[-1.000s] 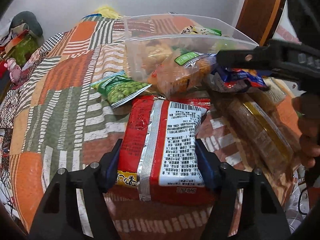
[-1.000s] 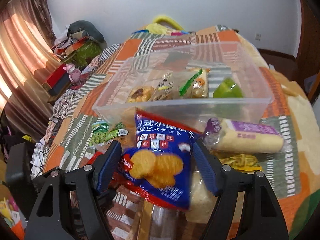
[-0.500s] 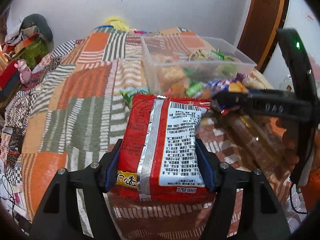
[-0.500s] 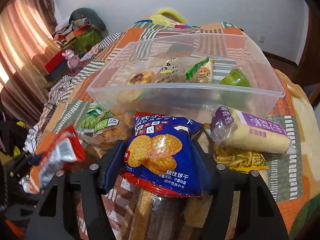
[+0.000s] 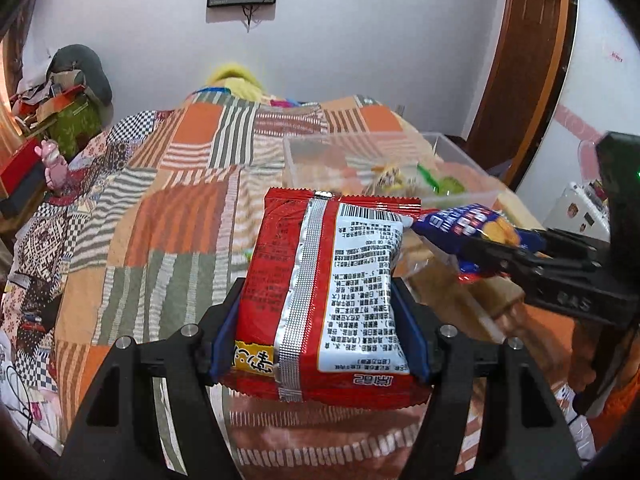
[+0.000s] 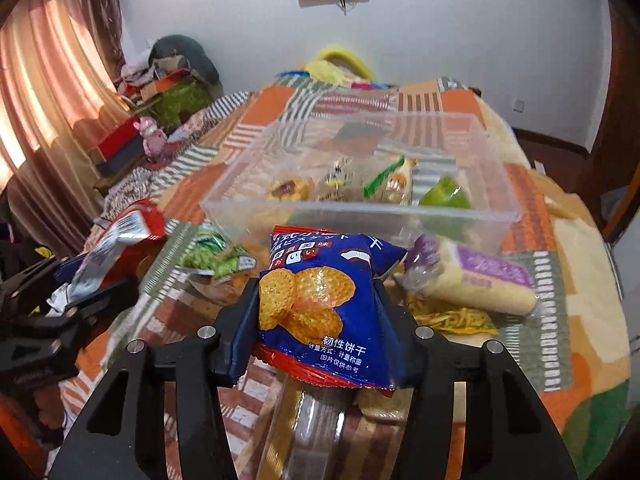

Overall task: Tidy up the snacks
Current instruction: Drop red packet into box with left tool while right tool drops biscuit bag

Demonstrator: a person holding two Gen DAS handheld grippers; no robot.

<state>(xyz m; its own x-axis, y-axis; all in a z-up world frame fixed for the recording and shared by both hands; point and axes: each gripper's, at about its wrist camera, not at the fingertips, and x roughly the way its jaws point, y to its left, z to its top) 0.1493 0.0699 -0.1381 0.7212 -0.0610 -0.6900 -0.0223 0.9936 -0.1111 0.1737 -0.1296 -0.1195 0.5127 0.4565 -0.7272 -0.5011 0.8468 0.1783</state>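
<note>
My left gripper [image 5: 320, 336] is shut on a red noodle packet [image 5: 324, 304], held above the patchwork bedspread. My right gripper [image 6: 316, 328] is shut on a blue biscuit bag [image 6: 324, 300], held up short of a clear plastic bin [image 6: 360, 212] that holds several snacks. In the left wrist view the bin [image 5: 320, 152] lies beyond the packet, and the right gripper with the blue bag [image 5: 472, 228] shows at right. In the right wrist view the red packet [image 6: 120, 240] and the left gripper show at left.
On the bedspread in front of the bin lie a green pea bag [image 6: 208, 252], a purple-labelled roll pack [image 6: 472, 276], a yellow noodle snack [image 6: 452, 316] and long clear-wrapped packs [image 6: 316, 424]. Clutter and a pink toy [image 6: 152, 136] stand at far left.
Both grippers have risen with their packets. The bin now looks lower and farther in the left wrist view, and the right gripper has moved up beside the red packet.
</note>
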